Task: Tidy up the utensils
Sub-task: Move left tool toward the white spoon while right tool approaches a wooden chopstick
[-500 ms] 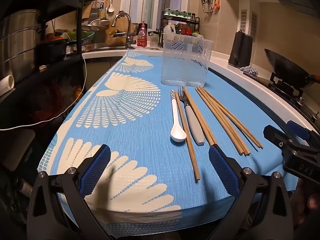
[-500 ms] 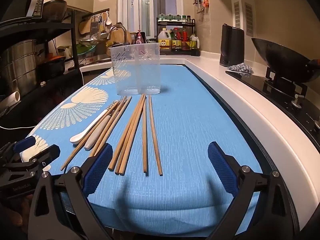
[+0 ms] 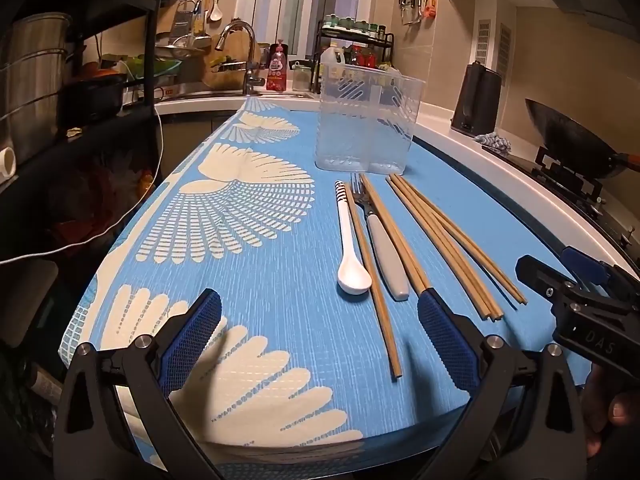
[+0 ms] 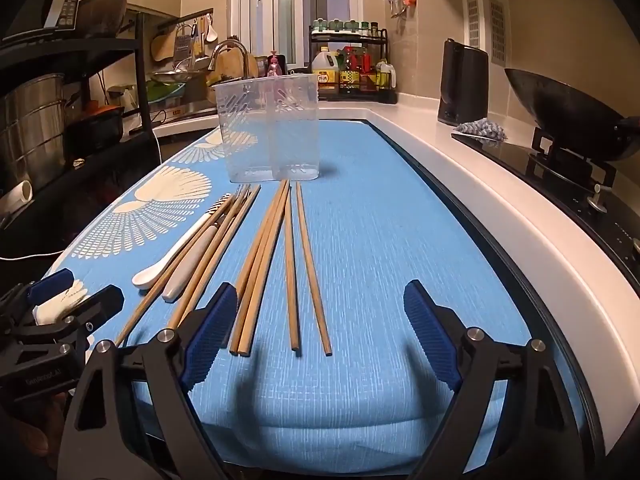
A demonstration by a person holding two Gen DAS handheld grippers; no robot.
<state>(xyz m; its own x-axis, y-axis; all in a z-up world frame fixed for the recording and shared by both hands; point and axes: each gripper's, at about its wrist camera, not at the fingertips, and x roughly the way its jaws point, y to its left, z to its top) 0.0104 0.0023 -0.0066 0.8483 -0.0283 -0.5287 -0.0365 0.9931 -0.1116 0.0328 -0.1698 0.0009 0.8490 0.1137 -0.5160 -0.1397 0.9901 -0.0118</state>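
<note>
On the blue patterned mat (image 3: 280, 312) lie a white spoon (image 3: 349, 252), a fork with a grey handle (image 3: 386, 256) and several wooden chopsticks (image 3: 448, 240). They also show in the right wrist view: the spoon (image 4: 176, 256), the fork (image 4: 192, 268) and the chopsticks (image 4: 276, 264). A clear two-compartment holder (image 3: 366, 120) stands upright behind them; it also shows in the right wrist view (image 4: 272, 128). My left gripper (image 3: 320, 340) is open and empty, near the mat's front edge. My right gripper (image 4: 316, 332) is open and empty, over the near chopstick ends.
A white counter edge (image 4: 500, 208) runs along the right, with a stove and wok (image 4: 568, 120) beyond it. A black kettle (image 4: 464, 80) and a condiment rack (image 4: 352, 68) stand at the back. A sink faucet (image 3: 240, 48) and dark shelves (image 3: 80, 80) with pots are on the left.
Both grippers have moved slightly forward toward the utensils. The utensils and holder have not moved.
</note>
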